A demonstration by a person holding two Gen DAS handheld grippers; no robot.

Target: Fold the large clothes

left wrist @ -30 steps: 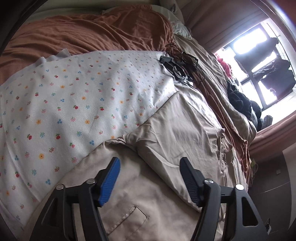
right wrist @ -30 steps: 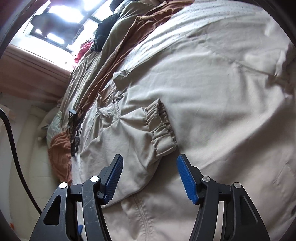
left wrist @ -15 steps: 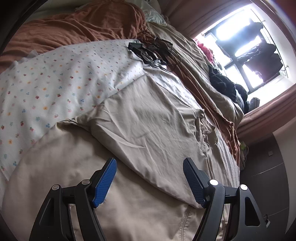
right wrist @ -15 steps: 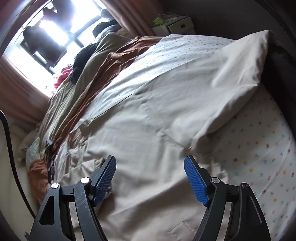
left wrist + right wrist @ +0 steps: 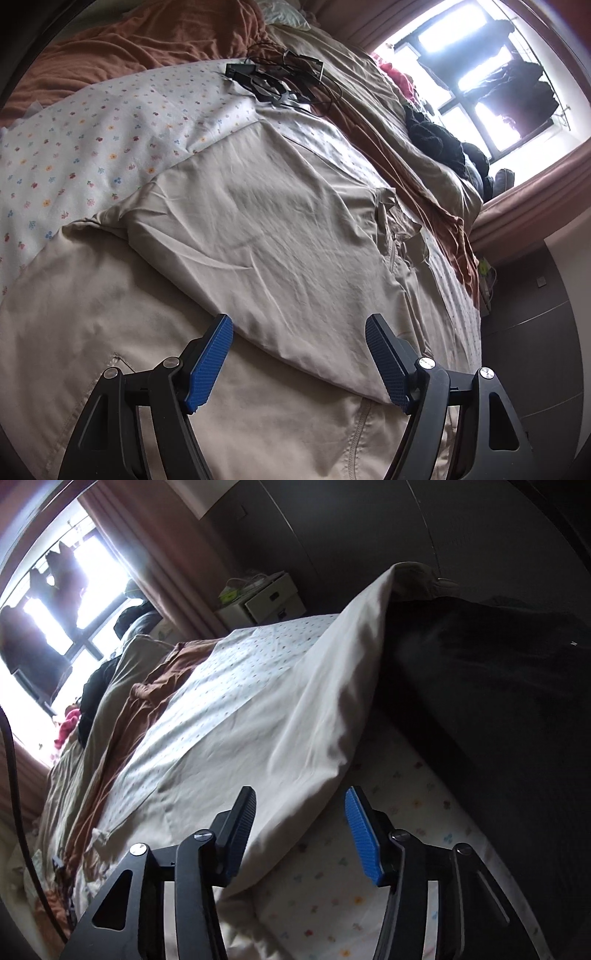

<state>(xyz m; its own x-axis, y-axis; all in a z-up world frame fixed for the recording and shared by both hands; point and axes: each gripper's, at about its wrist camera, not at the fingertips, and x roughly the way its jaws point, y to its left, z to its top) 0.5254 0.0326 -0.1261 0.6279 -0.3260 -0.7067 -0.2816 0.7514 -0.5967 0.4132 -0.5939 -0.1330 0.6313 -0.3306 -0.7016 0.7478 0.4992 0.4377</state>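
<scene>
Two claws, both spread, neither pinching anything. Left claw (image 5: pixel 299 354): I hold it low over the beige jacket (image 5: pixel 258 229), which lies flat on the bed's floral sheet (image 5: pixel 92 122); a folded panel edge runs between its tips. Right claw (image 5: pixel 299 830): at the jacket's raised corner, sleeve (image 5: pixel 295 716) climbing toward 1 o'clock. Risks, as I judge them: slippery fabric sliding off the pads; pinching the sheet along with the jacket; dragging the garment toward the cable tangle (image 5: pixel 284 81) at 12 o'clock.
</scene>
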